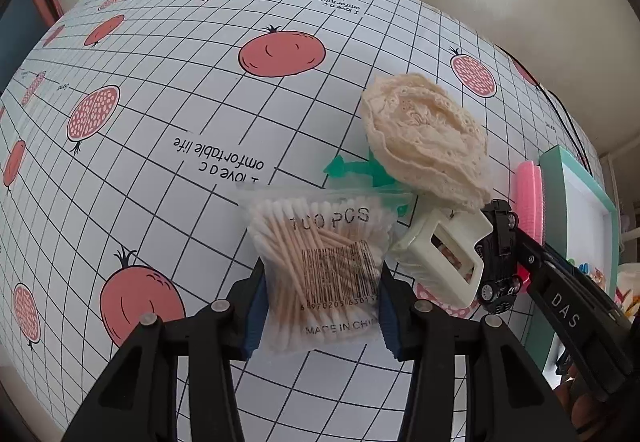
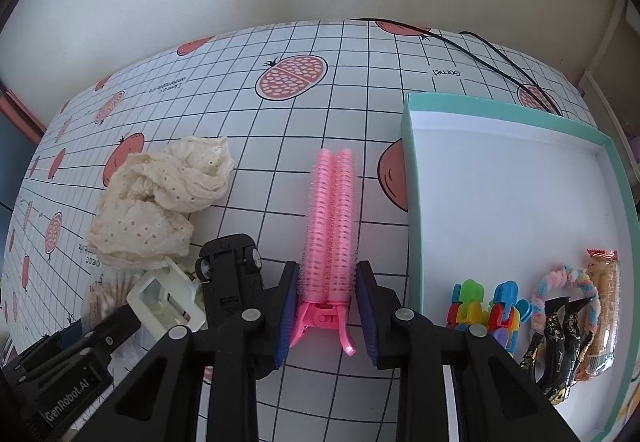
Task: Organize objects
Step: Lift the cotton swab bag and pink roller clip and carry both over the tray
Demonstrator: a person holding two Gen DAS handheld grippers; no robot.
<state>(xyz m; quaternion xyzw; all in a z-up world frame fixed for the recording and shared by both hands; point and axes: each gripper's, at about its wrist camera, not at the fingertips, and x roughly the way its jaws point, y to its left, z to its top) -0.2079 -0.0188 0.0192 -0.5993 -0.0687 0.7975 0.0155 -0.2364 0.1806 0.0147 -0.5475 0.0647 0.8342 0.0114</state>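
While over the cloth: left gripper (image 1: 320, 302) clamping cotton-swab bag (image 1: 320, 266); right gripper (image 2: 327, 316) clamping pink curler clip (image 2: 330, 226).

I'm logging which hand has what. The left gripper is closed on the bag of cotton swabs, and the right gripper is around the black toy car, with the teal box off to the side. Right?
Not quite. In the right wrist view the right gripper is around the pink hair-roller clip; the black toy car lies beside it. The left gripper does hold the bag of cotton swabs, and the teal box is alongside.

The cotton swab bag (image 1: 320, 270) reads "100 PCS" and "MADE IN CHINA"; the tablecloth (image 1: 168, 170), "I love a comfortable life" and "Garnet"; the right gripper (image 1: 516, 238), "DAS"; the left gripper (image 2: 120, 326), "GenRobot.AI".
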